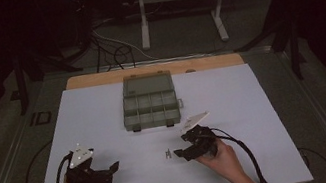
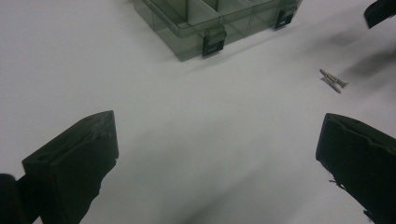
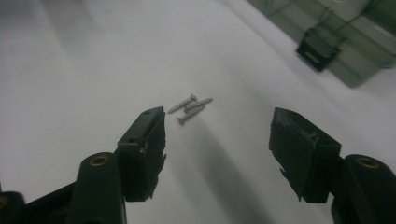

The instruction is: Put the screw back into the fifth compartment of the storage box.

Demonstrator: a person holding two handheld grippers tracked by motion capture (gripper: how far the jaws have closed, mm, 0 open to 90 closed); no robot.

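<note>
A small cluster of metal screws [image 1: 167,153] [image 2: 333,80] [image 3: 190,108] lies on the white table sheet [image 1: 103,112], in front of an open grey compartment box [image 1: 149,102] [image 2: 215,18] [image 3: 345,42]. My right gripper [image 1: 178,153] [image 3: 217,135] hovers just right of the screws in the high view, its jaws apart and pointing at them, nothing between the pads. Near the front left, my left gripper [image 1: 113,167] [image 2: 215,158] rests low over bare sheet, jaws wide apart and empty.
The box lid stands open at the back, with latches [image 2: 212,43] on its front wall. Beyond the sheet is a wooden table edge [image 1: 152,69], then cables and a white frame on the floor. Black cables trail from both grippers.
</note>
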